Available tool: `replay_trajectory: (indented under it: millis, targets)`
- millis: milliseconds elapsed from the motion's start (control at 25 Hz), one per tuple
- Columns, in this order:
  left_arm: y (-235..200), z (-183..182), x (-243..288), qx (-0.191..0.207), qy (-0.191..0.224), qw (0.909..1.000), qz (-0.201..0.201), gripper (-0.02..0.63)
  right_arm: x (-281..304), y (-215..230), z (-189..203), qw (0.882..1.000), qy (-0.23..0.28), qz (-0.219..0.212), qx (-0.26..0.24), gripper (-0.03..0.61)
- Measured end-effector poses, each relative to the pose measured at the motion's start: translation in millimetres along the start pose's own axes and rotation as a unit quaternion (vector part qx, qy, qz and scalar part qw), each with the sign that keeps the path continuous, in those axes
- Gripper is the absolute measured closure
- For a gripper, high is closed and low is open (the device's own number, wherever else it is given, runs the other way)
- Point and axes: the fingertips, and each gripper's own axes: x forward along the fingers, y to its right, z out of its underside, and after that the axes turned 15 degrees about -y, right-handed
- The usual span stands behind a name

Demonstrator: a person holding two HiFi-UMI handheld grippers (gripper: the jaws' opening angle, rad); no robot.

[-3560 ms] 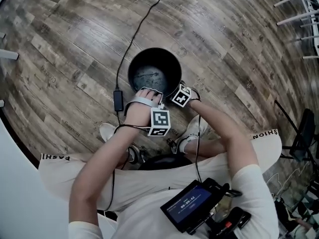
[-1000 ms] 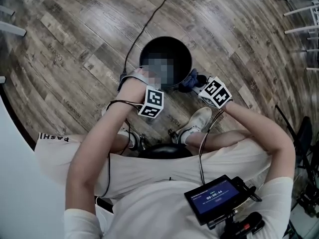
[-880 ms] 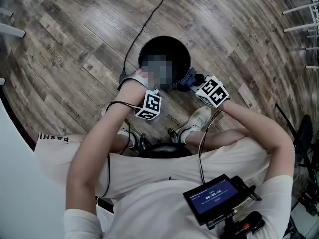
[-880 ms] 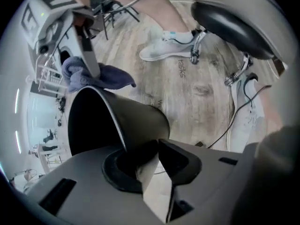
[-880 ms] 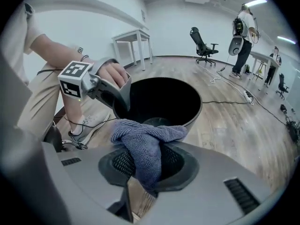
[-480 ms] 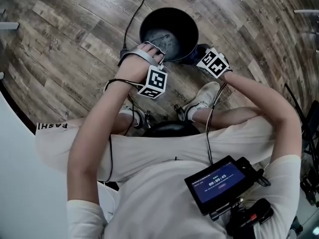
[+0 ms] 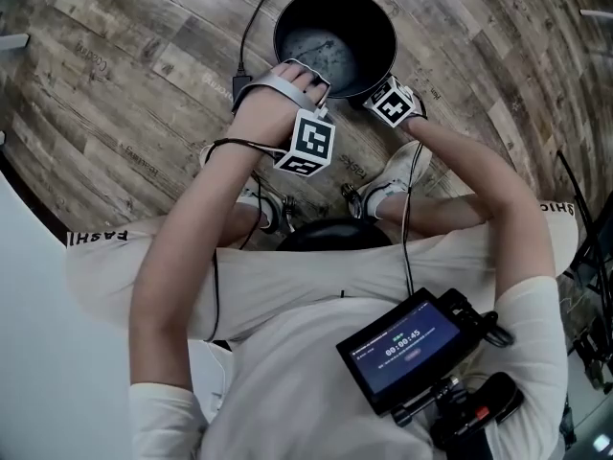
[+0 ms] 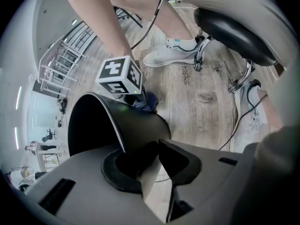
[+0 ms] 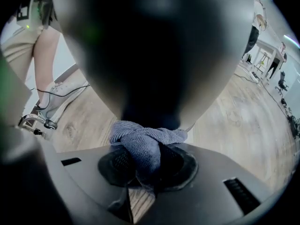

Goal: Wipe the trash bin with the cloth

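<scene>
Monitor at the person's chest, nearest the camera, well short of the trash bin. Black stool seat and white shoe lie between monitor and bin.

Left gripper is at the bin's near rim, one finger inside, one outside. Its fingers have just been closing and are now narrow, clamped on the bin wall.

Right gripper is at the bin's near-right outer side, pointing steeply down. Its fingers pinch a bunched blue-grey cloth. The cloth's free end is pressed against the bin's dark outer wall, low on that side.

The bin sits on the wood-plank floor, open top toward the camera, scuffed bottom visible inside. Power brick is just left of the bin by the left hand. A black cable runs from there past the bin's left side and away across the floor.
</scene>
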Motion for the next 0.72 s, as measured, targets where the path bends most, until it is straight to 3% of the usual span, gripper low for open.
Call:
replay_trajectory:
  millis: [200, 360, 600, 720]
  targets:
    - [-2.1, -2.2, 1.1, -0.009, 0.003, 1.0, 0.0, 0.499, 32.6, -1.8, 7.2, 0.998, -0.002, -0.003, 0.057, 0.483]
    - [-1.3, -1.9, 1.4, -0.011, 0.002, 0.9999, 0.005, 0.497, 20.6, -1.4, 5.2, 0.998, -0.002, -0.005, 0.057, 0.483]
    - [1.7, -1.8, 2.6, -0.01, -0.002, 0.9999, 0.008, 0.497, -73.6, -17.3, 1.3, 0.997, 0.038, -0.028, 0.056, 0.483]
    - [3.2, -3.0, 1.3, -0.012, -0.003, 0.9999, 0.009, 0.497, -129.0, -23.4, 3.2, 0.997, 0.063, -0.018, 0.038, 0.483]
